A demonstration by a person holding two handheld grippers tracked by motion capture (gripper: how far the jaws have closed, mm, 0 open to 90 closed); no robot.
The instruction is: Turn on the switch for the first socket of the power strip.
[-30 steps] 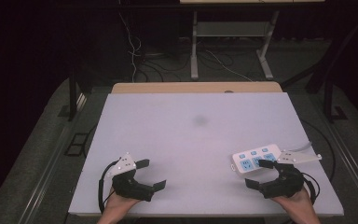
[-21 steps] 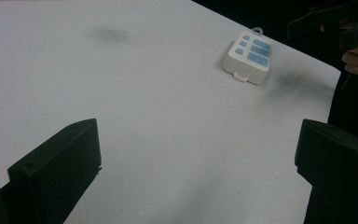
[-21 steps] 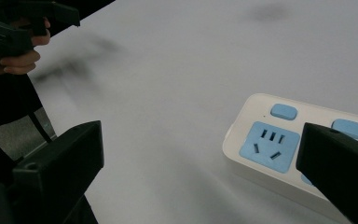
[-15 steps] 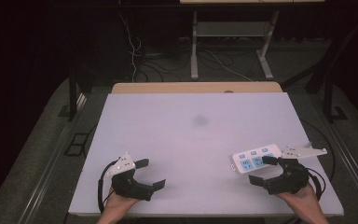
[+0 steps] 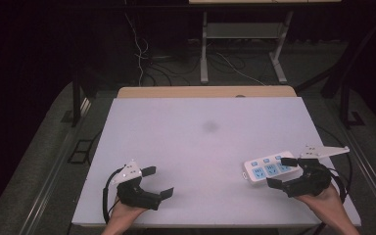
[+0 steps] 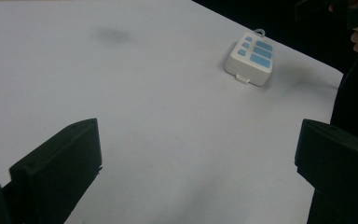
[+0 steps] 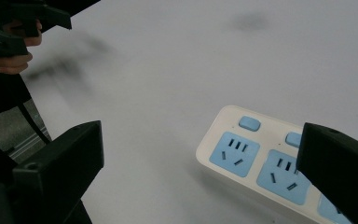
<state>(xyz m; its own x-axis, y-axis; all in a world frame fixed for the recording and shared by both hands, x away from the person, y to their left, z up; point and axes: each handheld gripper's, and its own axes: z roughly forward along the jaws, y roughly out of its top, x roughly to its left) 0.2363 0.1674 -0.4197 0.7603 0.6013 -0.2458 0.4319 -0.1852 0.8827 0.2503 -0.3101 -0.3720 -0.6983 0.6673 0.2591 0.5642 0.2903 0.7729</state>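
Observation:
A white power strip (image 5: pixel 264 167) with blue sockets lies flat at the near right of the white table (image 5: pixel 200 147). My right gripper (image 5: pixel 280 172) is open at the strip's near right end, one jaw over that end and the other on the table in front of it. In the right gripper view the strip (image 7: pixel 249 156) sits between the wide jaws, and the right jaw hides its far part. My left gripper (image 5: pixel 157 182) is open at the near left, nothing between its jaws. From the left gripper view the strip (image 6: pixel 250 57) lies far ahead.
A dark smudge (image 5: pixel 209 127) marks the table's middle. A wooden board (image 5: pixel 205 91) borders the far edge. Cables (image 5: pixel 142 58) and a metal stand (image 5: pixel 204 49) are on the dark floor beyond. A black cable (image 5: pixel 106 196) loops beside the left hand.
My right gripper has shifted slightly right and forward, closer along the power strip's end. The left gripper and the strip have stayed put.

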